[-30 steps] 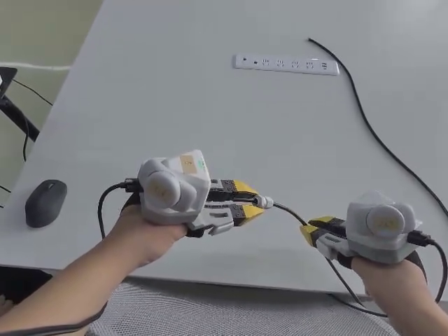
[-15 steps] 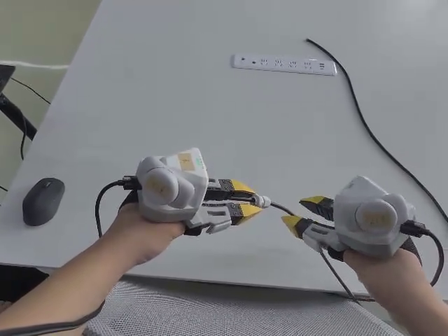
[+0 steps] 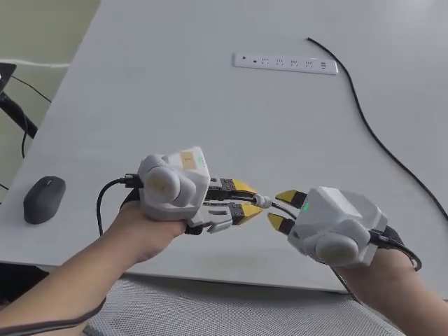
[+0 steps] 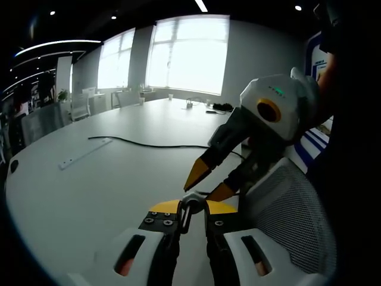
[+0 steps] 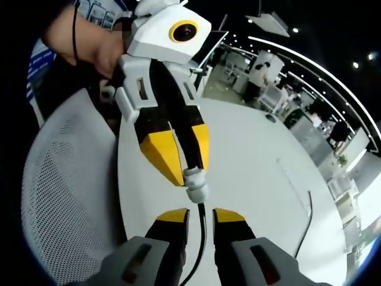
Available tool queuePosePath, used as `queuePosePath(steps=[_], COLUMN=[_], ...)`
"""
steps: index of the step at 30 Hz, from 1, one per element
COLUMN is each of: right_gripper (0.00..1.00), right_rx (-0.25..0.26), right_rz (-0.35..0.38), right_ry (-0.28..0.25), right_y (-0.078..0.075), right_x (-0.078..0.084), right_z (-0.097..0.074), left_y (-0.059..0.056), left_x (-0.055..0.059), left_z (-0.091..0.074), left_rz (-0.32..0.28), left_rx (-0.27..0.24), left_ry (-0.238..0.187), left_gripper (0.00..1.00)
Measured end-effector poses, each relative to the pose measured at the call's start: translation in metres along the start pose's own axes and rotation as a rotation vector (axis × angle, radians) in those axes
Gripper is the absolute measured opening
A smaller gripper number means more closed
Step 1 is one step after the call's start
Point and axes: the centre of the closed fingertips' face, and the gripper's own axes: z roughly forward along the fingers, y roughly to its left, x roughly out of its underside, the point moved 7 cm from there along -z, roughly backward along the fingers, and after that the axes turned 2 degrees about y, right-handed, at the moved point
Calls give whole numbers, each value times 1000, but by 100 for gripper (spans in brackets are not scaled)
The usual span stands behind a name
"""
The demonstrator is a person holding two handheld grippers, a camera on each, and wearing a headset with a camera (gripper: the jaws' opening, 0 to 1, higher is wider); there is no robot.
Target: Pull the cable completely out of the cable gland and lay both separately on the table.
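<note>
The left gripper (image 3: 250, 203) is up in the air over the near edge of the desk (image 3: 210, 112). Its jaws are shut tight on the gland (image 3: 262, 201). The gland is small and pale, and it sticks out from between the yellow jaw tips. In the left gripper view you can see the gland (image 4: 191, 204) pinched at the tips.

A thin black cable (image 3: 278, 207) comes out of the gland. It is not yet pulled out. It runs to the right, into the gap between the jaws of the right gripper (image 3: 283, 210). Those jaws are spread apart, one on each side of the cable. They are not squeezing it. In the right gripper view the cable (image 5: 201, 235) goes down the middle of the gap, and the gland (image 5: 195, 182) is just past the tips. The two grippers are close and point at each other.

A white power strip (image 3: 285, 64) lies near the far edge of the desk. A long black cord (image 3: 378, 140) runs from beside it toward the right edge. A dark mouse (image 3: 44, 199) sits by the left edge. A grey mesh chair (image 3: 210, 311) is below the near edge.
</note>
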Motion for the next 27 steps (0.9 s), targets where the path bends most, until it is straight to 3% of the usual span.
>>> queuePosePath(steps=[7,15,27], right_gripper=[9,0,0], right_rx=[-11,-23,-17], right_rz=[-3,-20,40], right_ry=[-5,-7,-20], right_y=[0,4,2], right_x=[-1,-2,1], right_z=[3,5,3], left_y=[-1,-1,-4], left_x=[2,3,1], left_z=[1,1,1], left_rz=[1,-1,0], left_rx=[6,13,9], left_ry=[3,8,-2], left_gripper=[15,15,15])
